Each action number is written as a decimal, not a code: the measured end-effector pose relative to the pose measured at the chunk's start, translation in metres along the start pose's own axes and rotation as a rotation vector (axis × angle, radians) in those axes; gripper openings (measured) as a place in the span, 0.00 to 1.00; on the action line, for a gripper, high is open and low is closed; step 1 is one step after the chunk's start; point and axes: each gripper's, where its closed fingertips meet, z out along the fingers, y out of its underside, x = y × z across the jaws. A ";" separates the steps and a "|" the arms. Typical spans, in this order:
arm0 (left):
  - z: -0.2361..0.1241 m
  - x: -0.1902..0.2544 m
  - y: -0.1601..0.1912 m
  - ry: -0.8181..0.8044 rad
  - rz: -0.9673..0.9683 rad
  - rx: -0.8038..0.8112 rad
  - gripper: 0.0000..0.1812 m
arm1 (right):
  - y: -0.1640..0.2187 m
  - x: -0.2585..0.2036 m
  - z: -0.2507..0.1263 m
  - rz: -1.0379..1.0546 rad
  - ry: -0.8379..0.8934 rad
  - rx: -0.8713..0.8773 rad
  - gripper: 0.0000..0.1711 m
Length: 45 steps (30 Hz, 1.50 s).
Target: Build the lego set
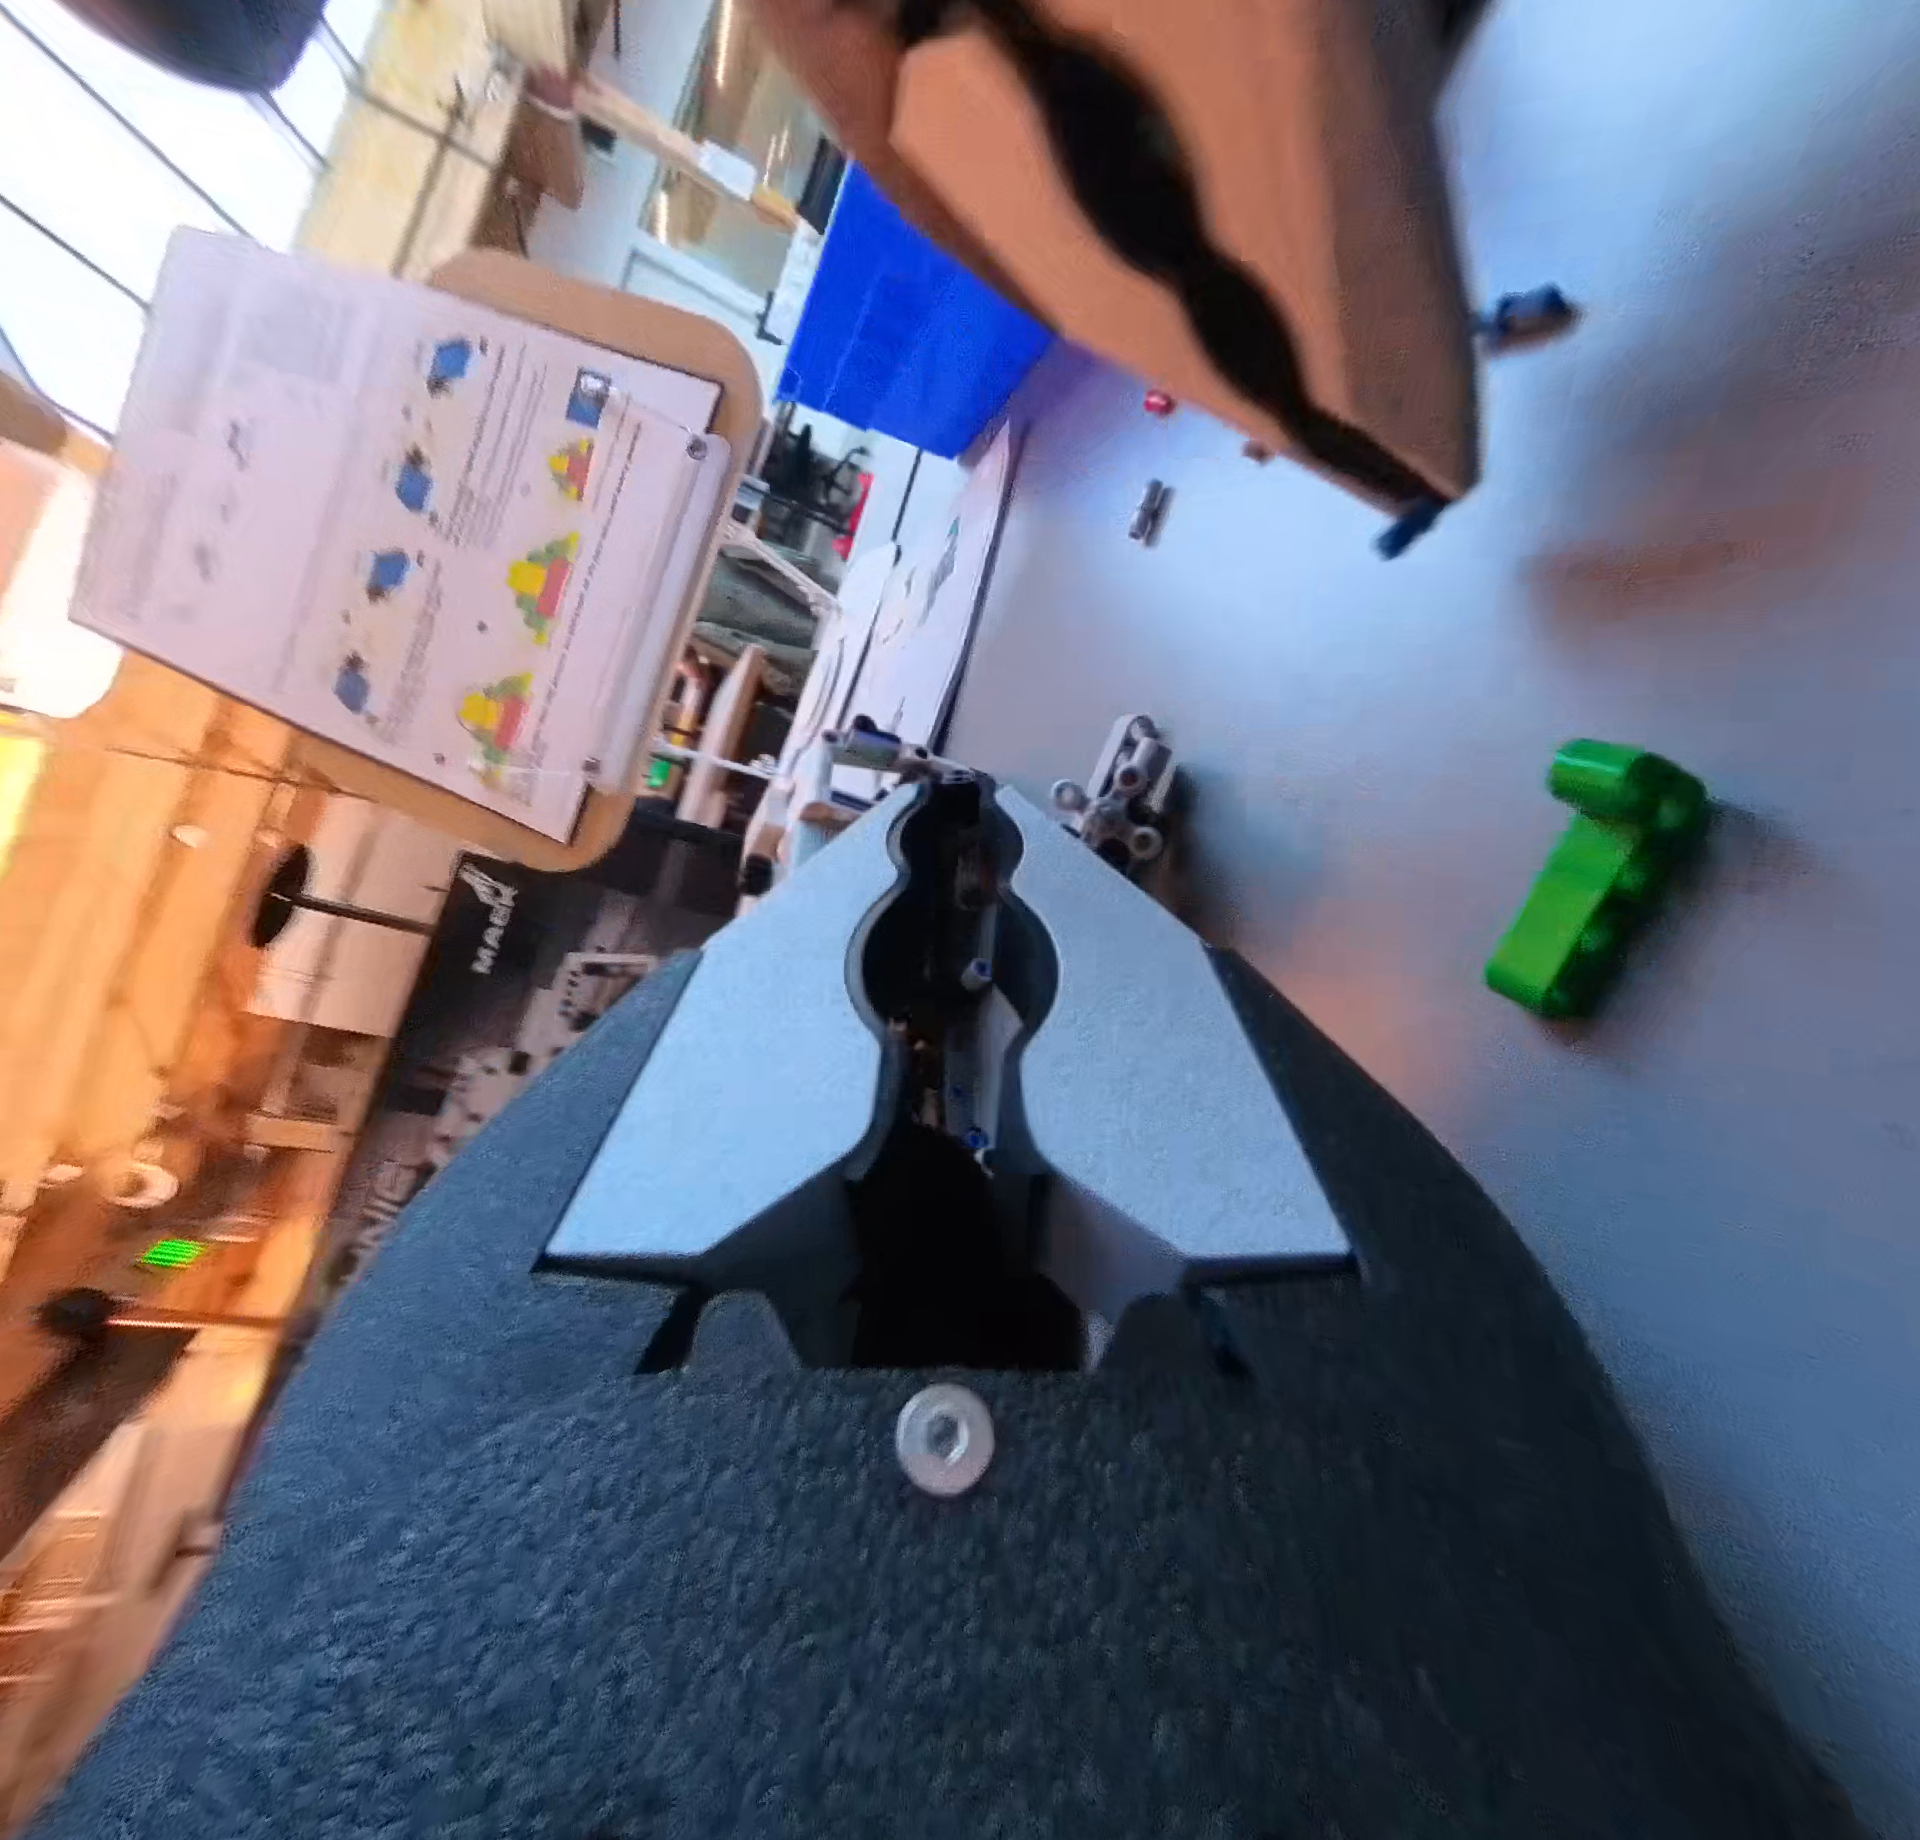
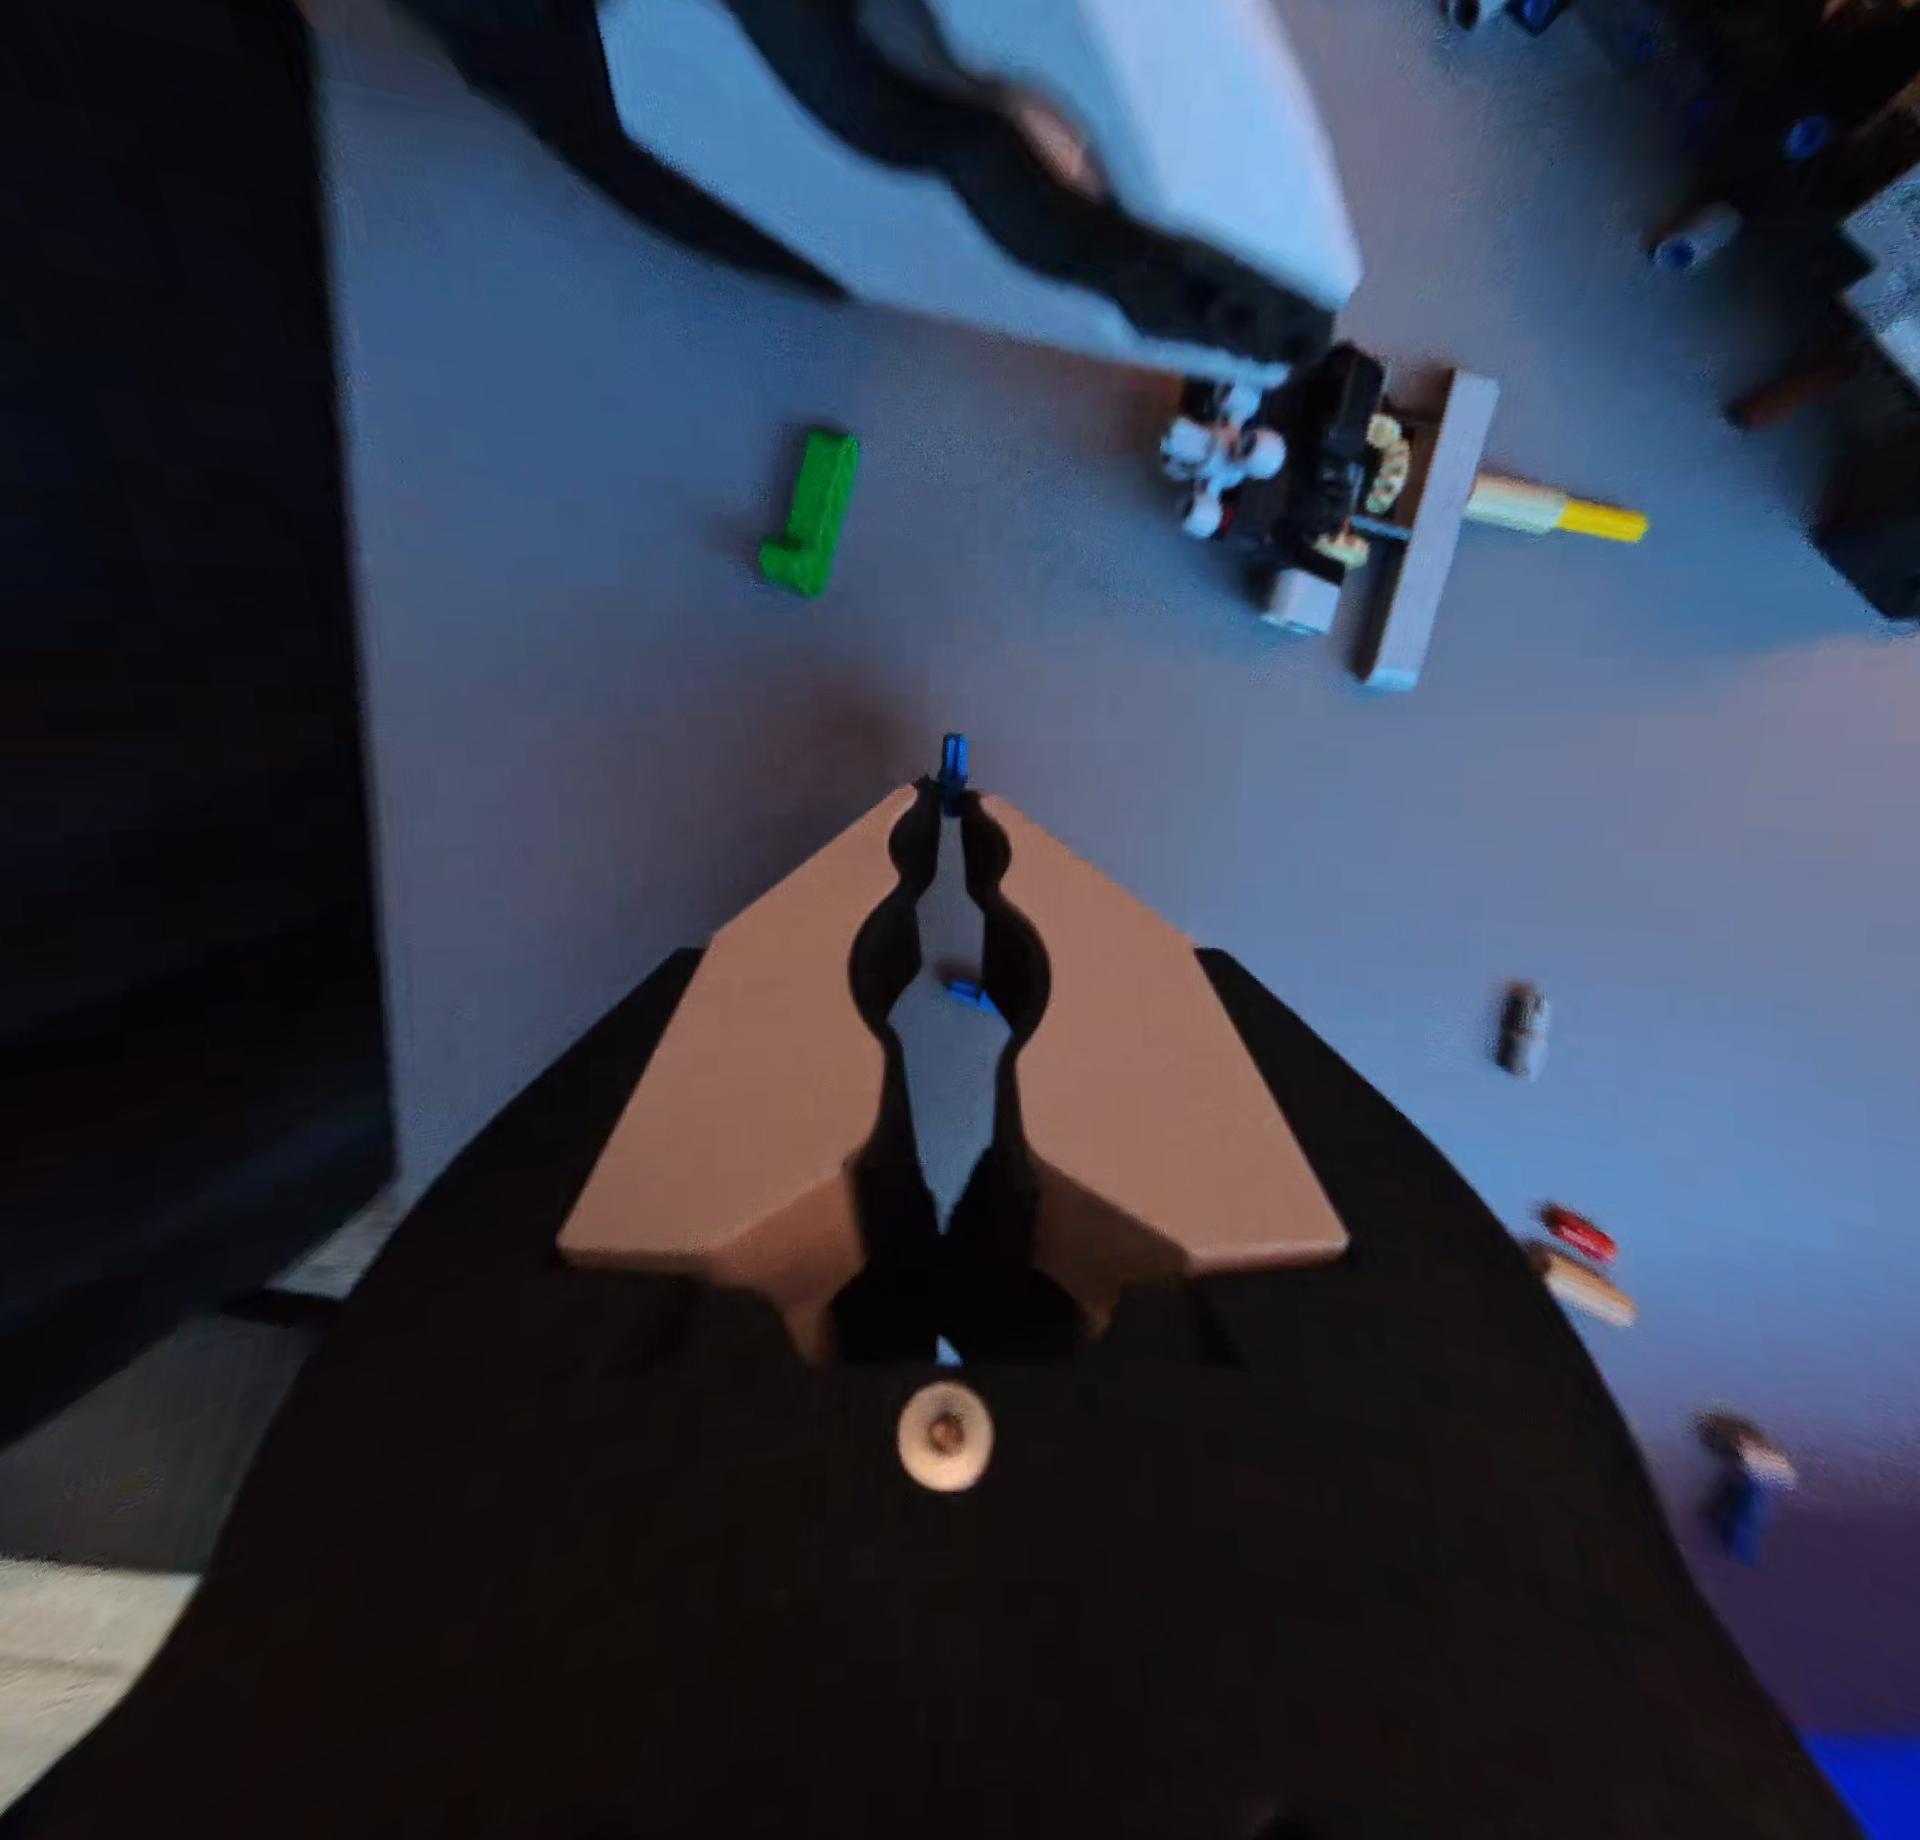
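The right gripper (image 2: pixel 951 793) is closed on a small blue pin (image 2: pixel 953 757), pinched at the very tips with most of the pin projecting forward. It is held above the table (image 2: pixel 623 855), well apart from the partly built assembly (image 2: pixel 1309 502).

The left gripper (image 1: pixel 951 793) is closed almost fully. In the right wrist view its tips meet the black-and-white end of the assembly, which rests on the table; a firm grasp cannot be confirmed through the blur.

A green L-shaped piece (image 2: pixel 810 512) lies loose between the two grippers. Further small parts are scattered along the table edge — a grey connector (image 2: pixel 1522 1027) and a red piece (image 2: pixel 1579 1234) among them. An instruction sheet (image 1: pixel 395 533) stands on a holder beyond the table.

Probable next step: insert the pin into the assembly.

Risks:
- The tip-only hold gives little purchase — the pin may rotate or eject under insertion force.
- Misalignment with the hole would push the assembly sideways if the left gripper is not bracing it securely.
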 end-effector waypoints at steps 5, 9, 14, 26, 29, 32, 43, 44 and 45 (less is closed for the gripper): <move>0.003 -0.003 0.006 0.034 -0.099 -0.006 0.02 | 0.011 0.001 0.006 -0.102 0.161 -0.028 0.02; 0.002 -0.001 0.006 0.039 -0.081 -0.008 0.02 | 0.011 -0.003 0.006 -0.002 0.113 0.073 0.04; 0.002 -0.002 0.007 0.043 -0.102 -0.006 0.02 | 0.001 -0.001 -0.006 0.052 0.166 0.366 0.08; -0.003 -0.002 -0.001 0.062 -0.124 0.044 0.02 | 0.007 -0.028 0.005 0.037 0.166 0.383 0.08; -0.006 -0.002 -0.002 0.059 -0.119 0.050 0.02 | 0.003 -0.035 0.008 0.056 0.134 0.382 0.08; -0.008 -0.003 -0.003 0.057 -0.123 0.053 0.02 | 0.001 -0.031 0.013 0.035 0.219 0.357 0.07; -0.016 -0.001 -0.020 0.086 -0.137 0.124 0.02 | -0.006 -0.029 0.017 0.077 0.338 0.348 0.02; -0.017 -0.001 -0.023 0.107 -0.163 0.139 0.02 | -0.006 -0.026 0.017 0.090 0.352 0.347 0.02; -0.018 0.001 -0.026 0.146 -0.208 0.157 0.02 | -0.006 -0.026 0.016 0.103 0.357 0.348 0.02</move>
